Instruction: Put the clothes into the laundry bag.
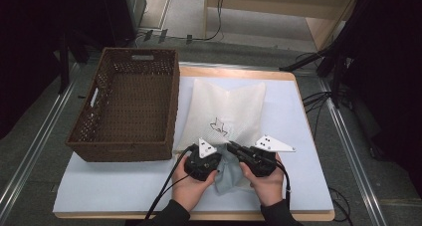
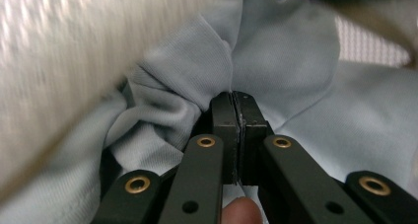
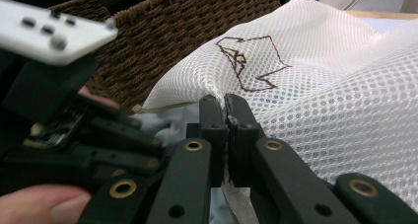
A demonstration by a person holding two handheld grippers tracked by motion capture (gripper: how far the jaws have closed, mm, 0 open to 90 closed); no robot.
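Near the desk's [image 1: 124, 186] front edge, the left gripper [image 2: 235, 110] has its jaws clamped on a bunched fold of the pale blue cloth [image 2: 305, 86]. The right gripper [image 3: 221, 110] pinches the near hem of the white mesh bag [image 3: 345, 100], whose mouth meets the cloth. A brown wicker basket [image 1: 124, 101] sits toward the left edge.

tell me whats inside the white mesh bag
A pale blue cloth sticks out of the white mesh bag at its near opening. How far it reaches inside is hidden by the mesh.
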